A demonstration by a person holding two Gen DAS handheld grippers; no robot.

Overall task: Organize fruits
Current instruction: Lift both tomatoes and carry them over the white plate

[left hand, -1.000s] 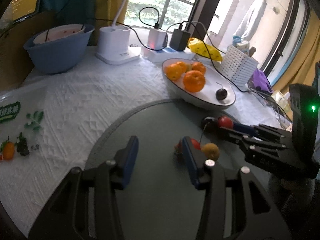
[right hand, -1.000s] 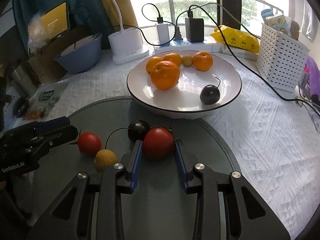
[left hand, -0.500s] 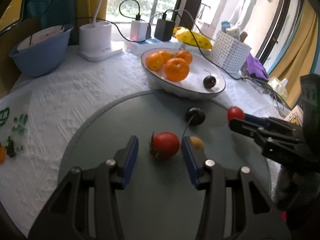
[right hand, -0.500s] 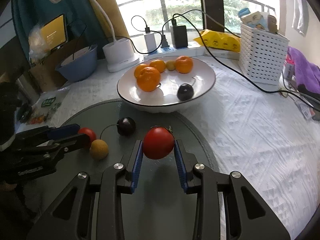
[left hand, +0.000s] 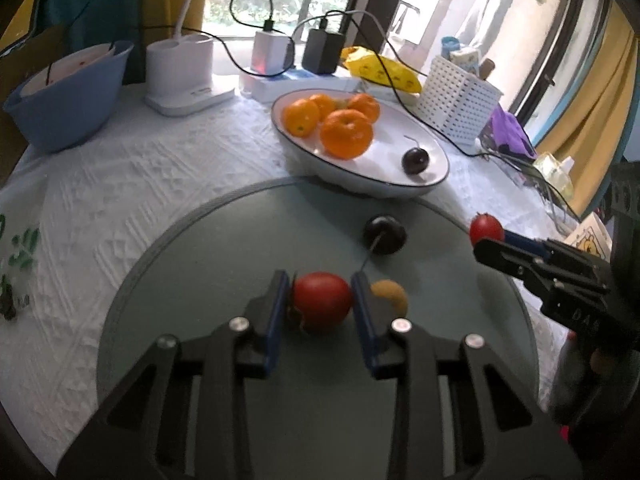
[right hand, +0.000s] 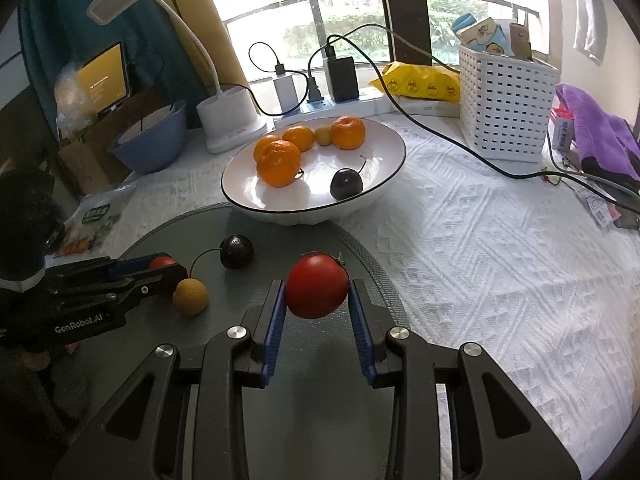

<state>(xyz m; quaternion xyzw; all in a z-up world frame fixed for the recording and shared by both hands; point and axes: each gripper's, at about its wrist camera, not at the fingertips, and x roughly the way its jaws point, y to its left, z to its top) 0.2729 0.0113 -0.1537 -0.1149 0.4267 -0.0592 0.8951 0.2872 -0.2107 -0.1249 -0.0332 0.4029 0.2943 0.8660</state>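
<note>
Right wrist view: right gripper (right hand: 317, 295) grips a tomato (right hand: 317, 286), the bowl (right hand: 384, 184) straight ahead; left gripper (left hand: 321, 298) closes around a second tomato (left hand: 323, 298).

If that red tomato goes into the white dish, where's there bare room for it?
In the white dish, the right half is bare, between the dark plum and the far right rim. The left and back are crowded with oranges. The right gripper holds the tomato above the grey mat.
</note>
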